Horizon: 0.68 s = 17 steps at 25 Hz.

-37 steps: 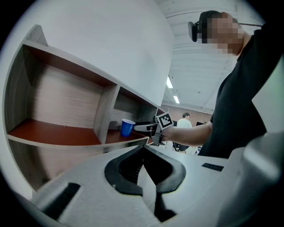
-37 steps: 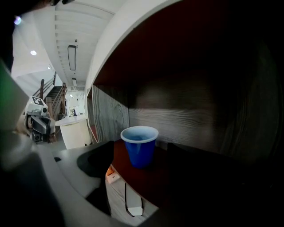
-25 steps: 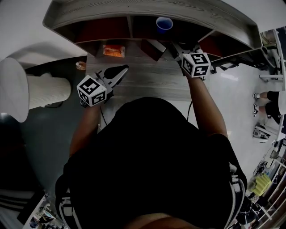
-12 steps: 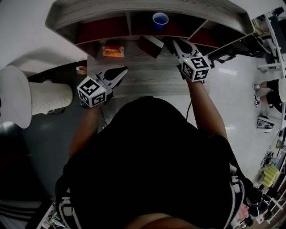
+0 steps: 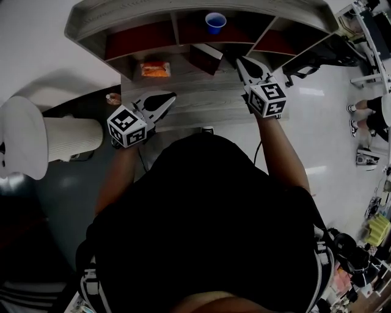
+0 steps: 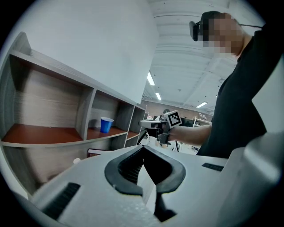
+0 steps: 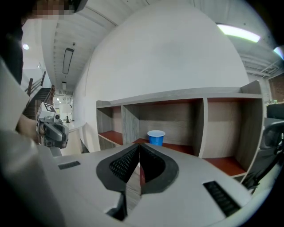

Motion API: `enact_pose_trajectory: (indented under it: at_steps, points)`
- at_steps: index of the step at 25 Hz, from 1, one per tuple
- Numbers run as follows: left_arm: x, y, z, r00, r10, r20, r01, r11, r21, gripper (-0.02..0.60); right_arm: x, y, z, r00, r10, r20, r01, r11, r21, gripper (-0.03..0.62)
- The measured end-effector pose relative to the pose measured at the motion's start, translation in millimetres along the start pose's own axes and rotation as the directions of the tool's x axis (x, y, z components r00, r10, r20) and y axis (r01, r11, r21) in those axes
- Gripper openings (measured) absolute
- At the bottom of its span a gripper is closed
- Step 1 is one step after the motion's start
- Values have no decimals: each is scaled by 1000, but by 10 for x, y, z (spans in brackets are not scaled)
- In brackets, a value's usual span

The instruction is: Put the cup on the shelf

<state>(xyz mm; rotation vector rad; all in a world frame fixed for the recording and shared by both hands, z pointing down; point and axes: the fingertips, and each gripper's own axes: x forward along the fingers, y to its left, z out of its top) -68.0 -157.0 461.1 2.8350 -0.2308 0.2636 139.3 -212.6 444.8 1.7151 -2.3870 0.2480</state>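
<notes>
A blue cup (image 5: pixel 215 22) stands upright in the middle compartment of the grey shelf (image 5: pixel 183 9), on its red-brown floor, with nothing touching it. It also shows as the cup (image 7: pixel 155 137) straight ahead in the right gripper view, and as the cup (image 6: pixel 106 124) in the left gripper view. My right gripper (image 5: pixel 240 62) hangs over the desk below the shelf and points at the cup, shut and empty. Lower left over the desk edge, my left gripper (image 5: pixel 170 96) is shut with nothing in it.
An orange packet (image 5: pixel 154 69) and a dark red box (image 5: pixel 204 58) lie on the desk (image 5: pixel 201 107) under the shelf. A white ribbed cylinder (image 5: pixel 67 137) stands to the left. The shelf's side compartments (image 7: pixel 226 164) hold nothing. A person's feet (image 5: pixel 360 125) show at the right.
My right gripper's jaws have closed and it has drawn back a little from the shelf. The cup stays in the middle compartment. My left gripper has barely moved.
</notes>
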Motion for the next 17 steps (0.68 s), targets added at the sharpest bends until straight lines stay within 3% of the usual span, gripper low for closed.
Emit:
enact_pose_trajectory:
  at_steps: [17]
  points:
    - [-210, -353, 46, 999, -49, -9, 49, 998, 43, 17, -601, 422, 7, 1000, -12, 4, 12, 999, 33, 12]
